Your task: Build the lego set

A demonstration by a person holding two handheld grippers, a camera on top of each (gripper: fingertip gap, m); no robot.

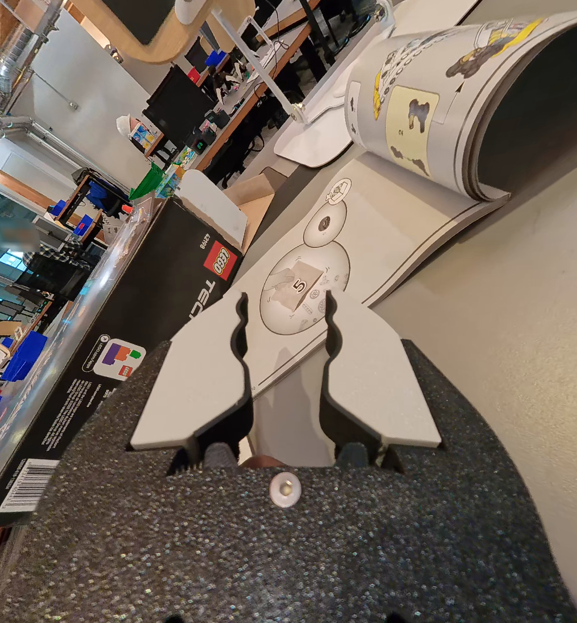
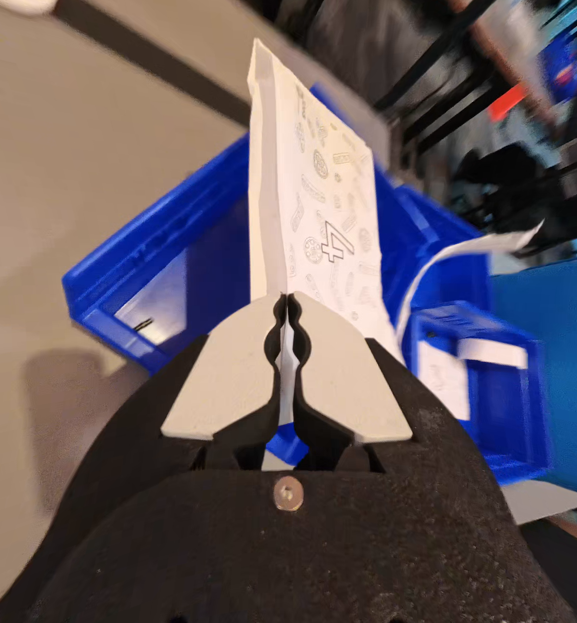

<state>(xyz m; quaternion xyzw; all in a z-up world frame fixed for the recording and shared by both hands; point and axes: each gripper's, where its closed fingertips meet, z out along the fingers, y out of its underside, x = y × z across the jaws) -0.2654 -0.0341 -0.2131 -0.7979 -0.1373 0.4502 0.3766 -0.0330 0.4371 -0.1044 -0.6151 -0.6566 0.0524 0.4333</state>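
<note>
In the right wrist view my right gripper (image 2: 286, 296) is shut on a white paper bag (image 2: 317, 188) printed with small part drawings and a large numeral. The bag stands up from the pads, over a blue plastic bin (image 2: 152, 236). In the left wrist view my left gripper (image 1: 285, 296) is open and empty. It hovers over the lower page of an open instruction booklet (image 1: 374, 236) lying on the table. The booklet's upper pages (image 1: 449, 94) curl up and over at the far right.
A black toy-set box (image 1: 135, 323) lies left of the booklet, its end flap open. A white lamp base (image 1: 314, 135) stands behind the booklet. More blue bins (image 2: 503, 387) sit at the right in the right wrist view. The beige table (image 1: 499, 371) extends rightward. Spacing between my two grippers at the tips: around 55 centimetres.
</note>
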